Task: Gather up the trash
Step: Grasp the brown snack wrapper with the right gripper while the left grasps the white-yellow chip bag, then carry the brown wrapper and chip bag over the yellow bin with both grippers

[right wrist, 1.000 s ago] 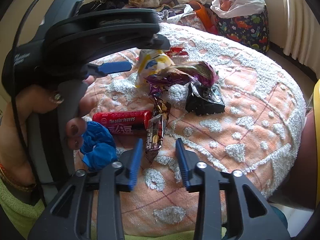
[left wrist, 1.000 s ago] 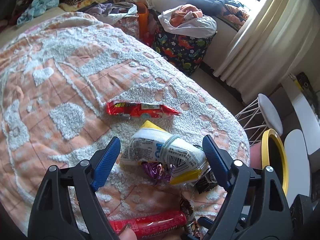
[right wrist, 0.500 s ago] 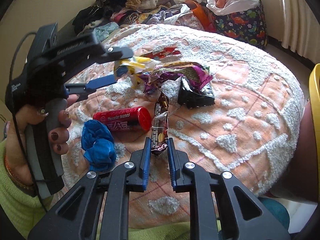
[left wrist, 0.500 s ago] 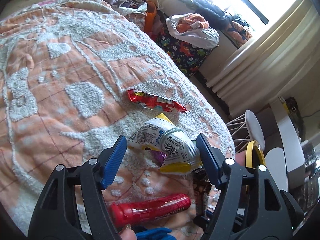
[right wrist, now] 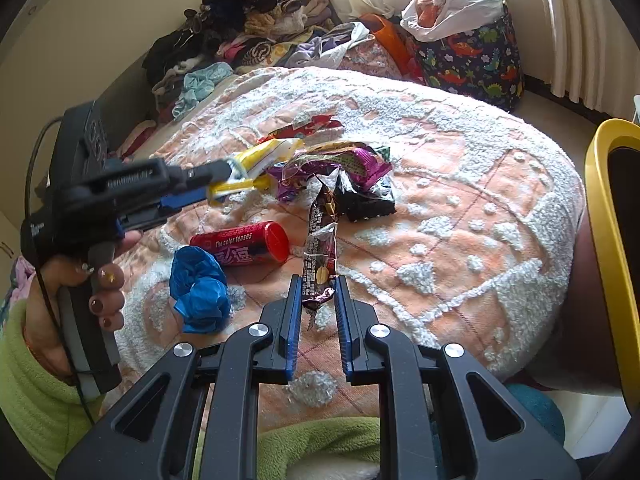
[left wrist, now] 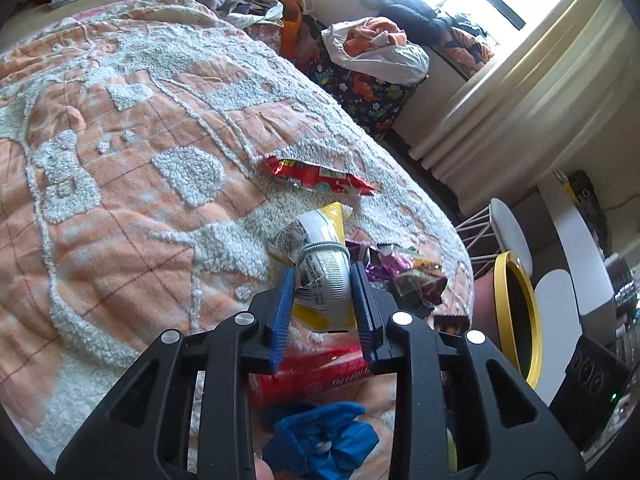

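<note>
On the orange and white bedspread (left wrist: 120, 208) lies a heap of wrappers. My left gripper (left wrist: 322, 280) is closing around a white and yellow snack bag (left wrist: 320, 240) tied with a hair band, and both pads touch its sides. In the right wrist view the left gripper (right wrist: 218, 182) shows with the same bag (right wrist: 268, 152). My right gripper (right wrist: 318, 284) is shut on the near end of a long brown snack-bar wrapper (right wrist: 318, 240). Close by lie a purple wrapper (right wrist: 344, 160), a black wrapper (right wrist: 368, 196), a red wrapper (left wrist: 320, 174) and a red tube (right wrist: 244, 244).
A crumpled blue piece (right wrist: 200, 288) lies beside the red tube. A yellow-rimmed bin (left wrist: 516, 312) stands off the bed's right edge. A dinosaur-print bag (right wrist: 476, 64) stuffed with clothes stands past the bed, and piled clothes (right wrist: 240, 20) fill the far side. A hand (right wrist: 100, 288) holds the left gripper.
The left jaws have narrowed from wide open onto the white and yellow bag. The right jaws have shut on the brown wrapper and lifted its near end off the bedspread.
</note>
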### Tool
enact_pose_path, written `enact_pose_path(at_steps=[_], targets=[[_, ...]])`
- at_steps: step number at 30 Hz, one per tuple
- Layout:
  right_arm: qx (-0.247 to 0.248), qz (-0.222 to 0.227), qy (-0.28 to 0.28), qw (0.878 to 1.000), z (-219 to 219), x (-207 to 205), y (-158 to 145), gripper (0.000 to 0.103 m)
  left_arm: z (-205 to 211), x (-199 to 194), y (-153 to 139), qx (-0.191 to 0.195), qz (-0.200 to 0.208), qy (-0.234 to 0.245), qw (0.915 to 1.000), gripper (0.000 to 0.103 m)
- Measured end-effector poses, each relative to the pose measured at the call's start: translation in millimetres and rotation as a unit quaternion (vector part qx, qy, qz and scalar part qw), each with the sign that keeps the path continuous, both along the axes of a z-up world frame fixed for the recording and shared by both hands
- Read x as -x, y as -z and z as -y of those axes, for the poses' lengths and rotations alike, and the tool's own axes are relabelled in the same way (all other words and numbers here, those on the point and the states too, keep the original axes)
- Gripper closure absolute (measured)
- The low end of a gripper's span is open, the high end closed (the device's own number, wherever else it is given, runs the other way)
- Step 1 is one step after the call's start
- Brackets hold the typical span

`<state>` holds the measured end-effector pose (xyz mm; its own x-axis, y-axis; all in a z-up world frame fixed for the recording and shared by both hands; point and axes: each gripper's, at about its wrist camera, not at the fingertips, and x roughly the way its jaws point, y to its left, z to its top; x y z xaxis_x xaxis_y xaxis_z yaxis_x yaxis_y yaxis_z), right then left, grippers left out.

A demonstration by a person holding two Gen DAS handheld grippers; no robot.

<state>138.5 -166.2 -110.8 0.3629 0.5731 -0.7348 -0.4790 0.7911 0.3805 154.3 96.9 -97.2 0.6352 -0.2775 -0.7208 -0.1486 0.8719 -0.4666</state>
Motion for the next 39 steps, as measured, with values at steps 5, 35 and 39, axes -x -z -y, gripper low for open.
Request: enact_pose_path(at_steps=[5, 35, 39], targets=[[-0.005, 0.003, 0.001, 1.000, 8.4, 3.9, -3.6, 0.087, 2.8, 7.2, 4.5, -0.011, -0.002, 0.012, 0.9999, 0.083], [-0.051, 0.057, 0.047, 0.996, 63.7, 1.7, -50.8, 0.087, 37.3, 24.4, -68.8, -0.005, 0.117, 0.031, 0.9926, 0.086], [-0.055, 0.065, 0.055, 0.995, 71.8, 0.4, -56.1, 0.087, 48.0, 24.1, -72.3, -0.008, 0.122, 0.042, 0.9916, 0.086]])
